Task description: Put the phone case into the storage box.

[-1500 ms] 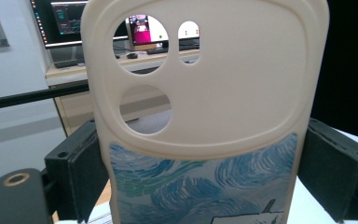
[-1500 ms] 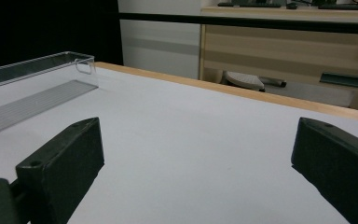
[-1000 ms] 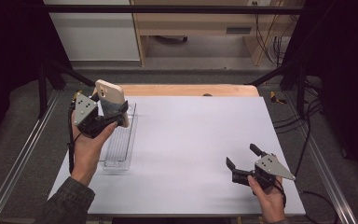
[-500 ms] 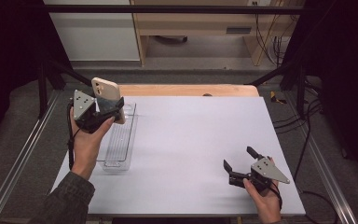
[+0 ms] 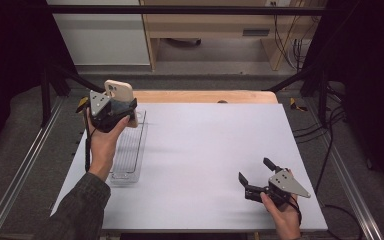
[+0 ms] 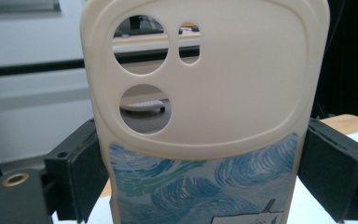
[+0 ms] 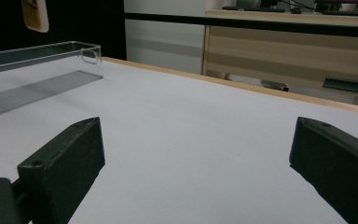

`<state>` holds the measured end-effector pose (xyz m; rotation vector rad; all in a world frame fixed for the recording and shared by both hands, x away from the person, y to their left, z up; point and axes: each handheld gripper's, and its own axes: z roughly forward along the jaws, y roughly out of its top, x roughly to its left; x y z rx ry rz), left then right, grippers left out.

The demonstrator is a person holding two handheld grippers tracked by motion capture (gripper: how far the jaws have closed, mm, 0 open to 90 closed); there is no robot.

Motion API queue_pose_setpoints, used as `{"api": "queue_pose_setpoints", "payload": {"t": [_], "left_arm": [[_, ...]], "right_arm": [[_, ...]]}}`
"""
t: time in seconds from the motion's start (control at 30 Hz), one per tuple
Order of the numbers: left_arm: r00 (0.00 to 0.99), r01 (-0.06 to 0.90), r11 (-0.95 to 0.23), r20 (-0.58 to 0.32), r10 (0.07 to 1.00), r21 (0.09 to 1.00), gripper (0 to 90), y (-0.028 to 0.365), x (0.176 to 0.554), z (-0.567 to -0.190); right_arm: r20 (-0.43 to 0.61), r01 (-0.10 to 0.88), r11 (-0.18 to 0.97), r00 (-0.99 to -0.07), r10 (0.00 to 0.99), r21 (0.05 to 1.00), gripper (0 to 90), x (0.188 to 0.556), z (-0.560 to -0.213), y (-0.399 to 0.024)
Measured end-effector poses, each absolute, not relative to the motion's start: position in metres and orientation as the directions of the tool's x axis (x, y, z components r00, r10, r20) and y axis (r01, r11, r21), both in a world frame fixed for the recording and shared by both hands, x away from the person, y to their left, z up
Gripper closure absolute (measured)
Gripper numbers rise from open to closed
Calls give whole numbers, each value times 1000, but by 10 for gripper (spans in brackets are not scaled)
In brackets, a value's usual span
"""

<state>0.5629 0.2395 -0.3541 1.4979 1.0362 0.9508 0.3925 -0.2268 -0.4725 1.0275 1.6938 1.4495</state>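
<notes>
Left tongs (image 5: 122,107): raised at the far left, jaws clamped, forearm extended forward. Right tongs (image 5: 255,173): low at the near right, jaws spread wide, pointing left.

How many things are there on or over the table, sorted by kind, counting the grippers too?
Grippers: 2, the left gripper and the right gripper
Phone cases: 1, the cream phone case clamped in the left gripper
Clear trays: 1, the clear tray on the table
Total: 4

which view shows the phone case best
The left gripper view: the phone case looms close, lens cutouts and blue swirl print clear. The high view shows it small; the right gripper view catches just a corner.
</notes>
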Motion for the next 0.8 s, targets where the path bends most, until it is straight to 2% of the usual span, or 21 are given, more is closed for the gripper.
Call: {"api": "queue_pose_setpoints", "payload": {"t": [0.1,0.4,0.8], "left_arm": [[297,130,-118,74,952,985,105,238,574,-356],[249,149,-103,64,966,983,104,243,597,-370],[235,156,-100,62,970,983,104,240,602,-376]], "right_arm": [[2,131,67,-466,885,989,34,392,-472,-228],[8,124,55,-460,888,991,33,391,-471,-233],[5,121,56,-458,889,991,30,391,-472,-233]]}}
